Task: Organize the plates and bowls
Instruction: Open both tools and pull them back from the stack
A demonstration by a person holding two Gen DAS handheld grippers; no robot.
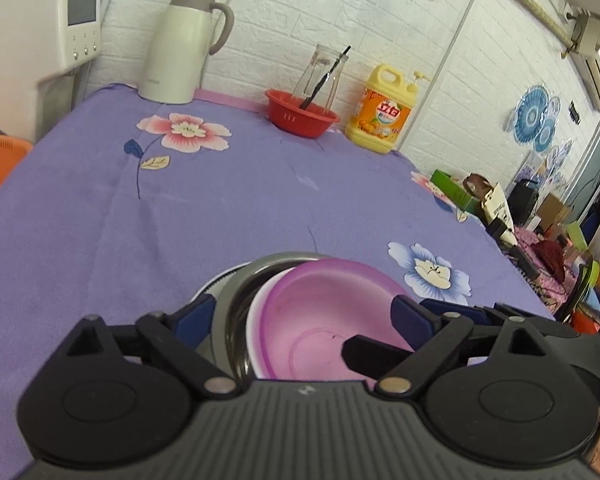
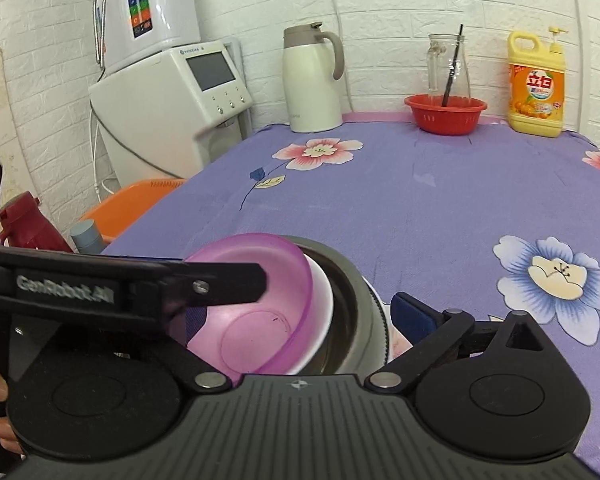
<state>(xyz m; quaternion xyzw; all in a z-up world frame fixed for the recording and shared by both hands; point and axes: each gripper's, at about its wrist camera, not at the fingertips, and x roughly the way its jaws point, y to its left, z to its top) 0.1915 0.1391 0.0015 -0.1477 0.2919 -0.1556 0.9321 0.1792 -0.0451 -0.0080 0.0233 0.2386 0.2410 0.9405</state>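
A stack of dishes sits on the purple flowered tablecloth near the front edge. A translucent pink bowl (image 1: 320, 320) lies tilted on top, inside a white bowl (image 1: 256, 320), inside a steel bowl (image 1: 240, 292), on a white plate (image 1: 212, 284). My left gripper (image 1: 300, 318) is open, its blue-padded fingers either side of the stack. In the right wrist view the pink bowl (image 2: 256, 316) leans left in the steel bowl (image 2: 348, 292). My right gripper (image 2: 292, 312) is open around the stack; the left gripper's black finger (image 2: 220, 284) crosses the pink bowl's rim.
At the back by the brick wall stand a white thermos jug (image 1: 180, 44), a red basket (image 1: 300, 114) holding a glass carafe (image 1: 320, 76), and a yellow detergent bottle (image 1: 382, 110). A white appliance (image 2: 172, 108) and an orange stool (image 2: 132, 208) are left of the table.
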